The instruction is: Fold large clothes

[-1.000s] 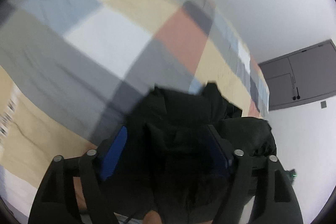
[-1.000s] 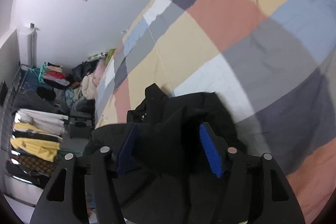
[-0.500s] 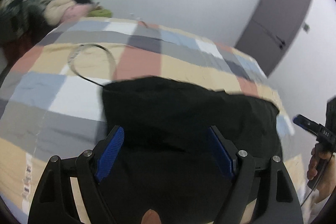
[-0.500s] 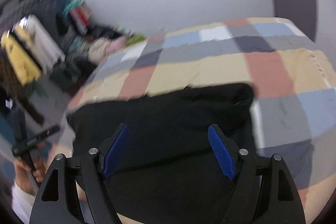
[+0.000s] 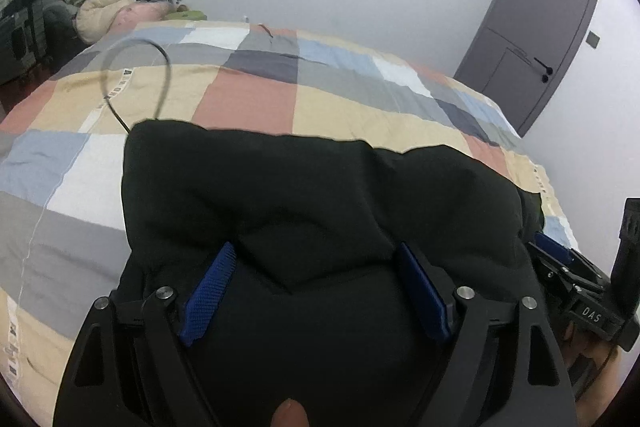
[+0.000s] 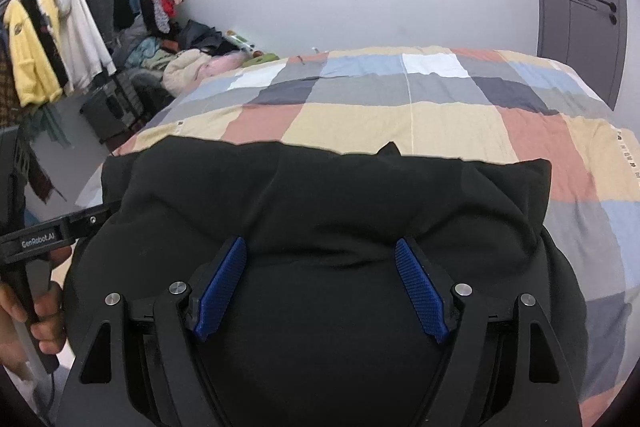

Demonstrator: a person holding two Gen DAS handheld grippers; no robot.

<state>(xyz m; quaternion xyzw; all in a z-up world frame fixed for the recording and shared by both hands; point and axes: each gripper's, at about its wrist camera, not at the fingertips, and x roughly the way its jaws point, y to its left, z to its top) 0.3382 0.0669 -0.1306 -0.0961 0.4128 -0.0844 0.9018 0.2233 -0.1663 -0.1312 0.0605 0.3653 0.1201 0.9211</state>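
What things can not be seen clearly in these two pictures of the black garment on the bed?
- Black garment: its near part is hidden under the left tongs; in the right wrist view the right tongs cover it too.
- Garment type: folds too dark to tell sleeves or collar.
- Cable on the bedspread: its end goes behind the garment.

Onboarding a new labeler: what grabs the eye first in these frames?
The black garment fills the foreground of both wrist views, spread on the checked patchwork bedcover, with both grippers' blue-padded jaws wide apart over it. Next comes the clothes rack with yellow and white tops at far left of the right wrist view, and the grey door at the left view's upper right.
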